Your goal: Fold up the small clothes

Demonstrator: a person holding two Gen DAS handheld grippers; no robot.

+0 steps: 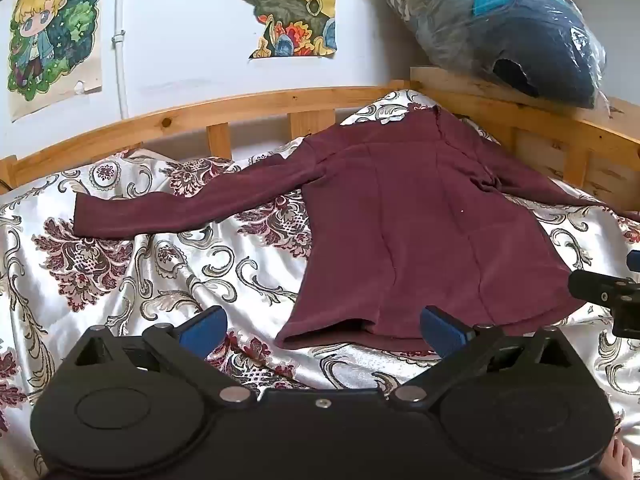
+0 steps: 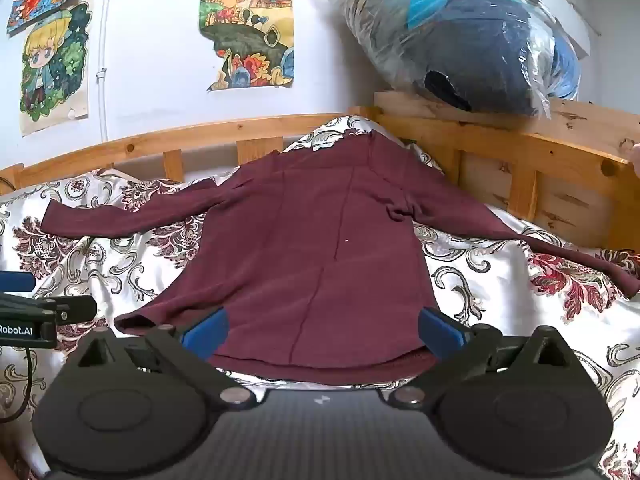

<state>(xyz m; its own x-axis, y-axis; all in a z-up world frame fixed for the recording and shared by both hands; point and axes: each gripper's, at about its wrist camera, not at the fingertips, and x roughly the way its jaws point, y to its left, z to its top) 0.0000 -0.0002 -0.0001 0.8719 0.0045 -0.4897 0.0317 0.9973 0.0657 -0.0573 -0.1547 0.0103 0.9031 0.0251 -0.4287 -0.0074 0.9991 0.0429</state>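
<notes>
Maroon long-sleeved top (image 2: 320, 248) lies spread flat, hem nearest, on the patterned bedspread (image 1: 120, 264) of a bed, collar toward the far corner and both sleeves stretched out to the sides. Left hand-held gripper (image 1: 322, 330) hovers over the near left corner of the hem with its blue fingers (image 1: 202, 330) spread wide and nothing between them. Right hand-held gripper (image 2: 322, 334) hangs over the middle of the hem, likewise released, its blue fingers (image 2: 440, 338) straddling the fabric without pinching it. Each gripper shows at the edge of the other's view, so they sit side by side along the near edge.

Farther out, the bedspread is rumpled into folds under and around the left sleeve. A wooden bed rail (image 1: 248, 106) runs along the far side and turns down the right, close behind the collar and the right sleeve. On the right rail rests a bulky plastic-wrapped bundle (image 2: 472, 40) of dark and blue cloth, overhanging the far right corner. Colourful drawings (image 1: 292, 8) are stuck to the white wall (image 1: 180, 40), beside a thin white pipe (image 1: 120, 40).
</notes>
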